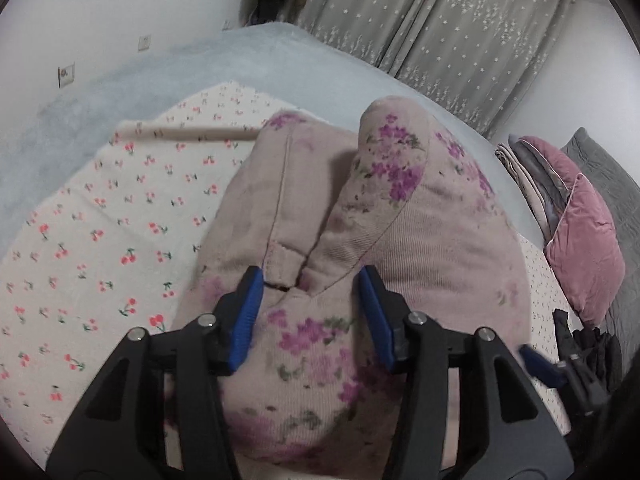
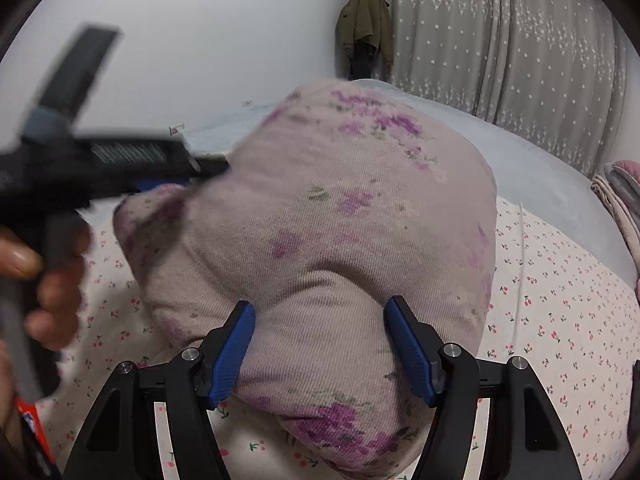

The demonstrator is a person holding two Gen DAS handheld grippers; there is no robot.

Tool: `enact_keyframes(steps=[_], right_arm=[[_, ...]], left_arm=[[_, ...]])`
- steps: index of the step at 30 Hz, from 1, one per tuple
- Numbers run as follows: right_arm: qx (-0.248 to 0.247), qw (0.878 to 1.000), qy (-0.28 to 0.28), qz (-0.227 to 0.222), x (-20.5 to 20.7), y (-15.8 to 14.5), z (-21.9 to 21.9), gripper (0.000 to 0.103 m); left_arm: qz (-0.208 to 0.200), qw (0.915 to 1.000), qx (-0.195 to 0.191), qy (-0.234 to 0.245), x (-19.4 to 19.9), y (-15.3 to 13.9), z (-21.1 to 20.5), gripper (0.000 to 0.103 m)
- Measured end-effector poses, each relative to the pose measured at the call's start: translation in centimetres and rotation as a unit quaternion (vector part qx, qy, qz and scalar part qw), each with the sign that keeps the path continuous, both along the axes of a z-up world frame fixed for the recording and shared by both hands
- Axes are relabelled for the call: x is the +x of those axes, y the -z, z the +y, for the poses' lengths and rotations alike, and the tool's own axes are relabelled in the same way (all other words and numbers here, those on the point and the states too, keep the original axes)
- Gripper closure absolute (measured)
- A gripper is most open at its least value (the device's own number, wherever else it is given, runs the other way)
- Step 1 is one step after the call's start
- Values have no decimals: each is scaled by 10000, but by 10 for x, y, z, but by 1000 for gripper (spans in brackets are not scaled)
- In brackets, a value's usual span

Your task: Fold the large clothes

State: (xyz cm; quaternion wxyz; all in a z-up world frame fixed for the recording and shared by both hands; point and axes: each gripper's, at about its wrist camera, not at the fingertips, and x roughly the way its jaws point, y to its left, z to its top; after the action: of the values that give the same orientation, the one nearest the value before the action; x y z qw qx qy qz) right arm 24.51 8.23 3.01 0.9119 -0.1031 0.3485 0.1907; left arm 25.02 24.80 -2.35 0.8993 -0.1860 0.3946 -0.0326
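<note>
A large pinkish-beige garment with purple flowers (image 1: 316, 236) is held up above the bed between both grippers. My left gripper (image 1: 310, 280) has its blue pads on either side of a bunched edge near a seam and is shut on it. My right gripper (image 2: 320, 312) is shut on another thick fold of the same garment (image 2: 332, 208). The left gripper also shows blurred at the left of the right wrist view (image 2: 120, 164), with the person's hand on it. The right gripper's blue tip shows at the lower right of the left wrist view (image 1: 540, 364).
A cherry-print sheet (image 1: 100, 208) lies on the bed under the garment, over a pale blue blanket (image 1: 160, 72). Pink and grey pillows (image 1: 580, 240) are stacked at the right. Grey star curtains (image 2: 520, 40) and a hanging jacket (image 2: 364, 20) stand behind.
</note>
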Motion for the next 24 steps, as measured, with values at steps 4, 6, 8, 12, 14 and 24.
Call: enact_keyframes(steps=[4, 6, 8, 12, 14, 24], right_arm=[[460, 9989, -37, 11, 23, -40, -19, 32], [696, 9974, 157, -33, 49, -60, -26, 32], [987, 9945, 250, 245, 85, -69, -28, 32], [722, 9909, 502, 1024, 163, -47, -10, 32], [436, 9887, 476, 1349, 183, -21, 3, 32], [106, 9867, 536, 1528, 189, 4, 14, 30]], left_arm=[[-60, 9996, -258, 39, -2, -1, 10, 51], [-51, 9996, -263, 55, -1, 2, 8, 51], [-51, 9996, -254, 76, 0, 4, 8, 51], [-53, 9996, -243, 137, 2, 7, 7, 50], [12, 9999, -56, 93, 3, 9, 5, 51], [-132, 9986, -479, 161, -1, 12, 20, 47]])
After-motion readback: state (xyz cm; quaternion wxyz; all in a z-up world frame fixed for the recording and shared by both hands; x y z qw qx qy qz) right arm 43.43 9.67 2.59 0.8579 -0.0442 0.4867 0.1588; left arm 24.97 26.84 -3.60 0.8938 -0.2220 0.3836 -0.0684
